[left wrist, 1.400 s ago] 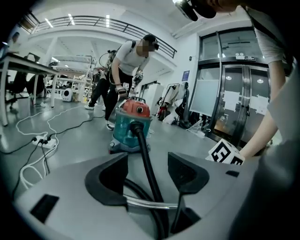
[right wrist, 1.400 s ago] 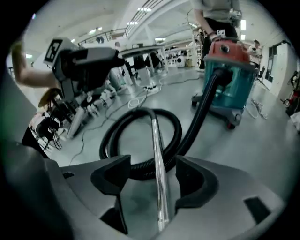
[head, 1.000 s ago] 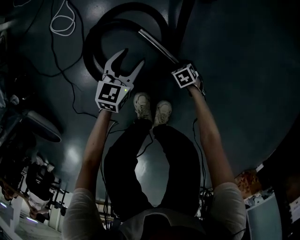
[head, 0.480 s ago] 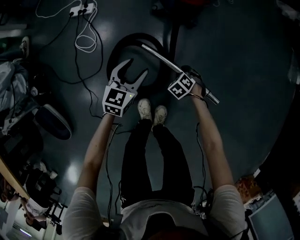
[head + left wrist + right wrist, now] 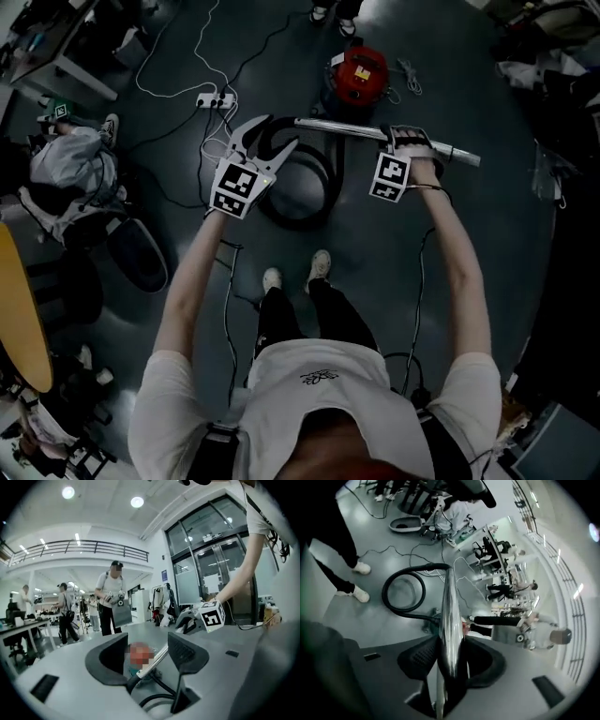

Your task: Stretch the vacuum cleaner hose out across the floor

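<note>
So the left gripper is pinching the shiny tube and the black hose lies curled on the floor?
No, the right gripper is: its jaws have just been closing and pinch the shiny tube, as the right gripper view shows. The hose does lie curled.

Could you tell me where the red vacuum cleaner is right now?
Head view, top centre: the red vacuum cleaner stands on the floor just beyond the metal wand, right of the white power strip.

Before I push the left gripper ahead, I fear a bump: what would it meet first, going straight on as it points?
Probably the metal tube, near where it joins the black hose; it crosses beyond the open fingers. Depth is unclear.
</note>
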The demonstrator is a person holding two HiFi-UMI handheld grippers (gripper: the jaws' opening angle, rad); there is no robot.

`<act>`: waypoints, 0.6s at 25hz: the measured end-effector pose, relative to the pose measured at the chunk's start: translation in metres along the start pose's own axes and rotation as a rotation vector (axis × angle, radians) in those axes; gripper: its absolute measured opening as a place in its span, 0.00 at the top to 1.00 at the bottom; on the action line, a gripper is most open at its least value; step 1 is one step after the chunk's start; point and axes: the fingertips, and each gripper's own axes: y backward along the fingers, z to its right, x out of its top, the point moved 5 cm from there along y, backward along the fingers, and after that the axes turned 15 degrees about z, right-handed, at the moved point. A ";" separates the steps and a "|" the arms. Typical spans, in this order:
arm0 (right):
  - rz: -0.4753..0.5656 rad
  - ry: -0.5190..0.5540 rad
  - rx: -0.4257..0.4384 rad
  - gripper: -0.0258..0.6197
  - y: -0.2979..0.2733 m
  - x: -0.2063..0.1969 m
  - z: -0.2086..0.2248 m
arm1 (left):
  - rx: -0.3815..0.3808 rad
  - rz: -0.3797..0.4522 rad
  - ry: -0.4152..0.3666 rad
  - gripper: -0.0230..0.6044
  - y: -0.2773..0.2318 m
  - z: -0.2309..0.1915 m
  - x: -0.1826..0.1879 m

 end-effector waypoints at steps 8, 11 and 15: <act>0.079 0.383 -0.195 0.67 0.177 0.136 0.128 | -0.165 0.123 -0.152 0.57 0.096 0.004 0.129; 0.094 0.538 -0.246 0.67 0.228 0.195 0.144 | -0.186 0.165 -0.232 0.57 0.139 0.002 0.165; 0.159 0.732 -0.286 0.67 0.291 0.261 0.148 | -0.208 0.179 -0.242 0.57 0.187 -0.002 0.209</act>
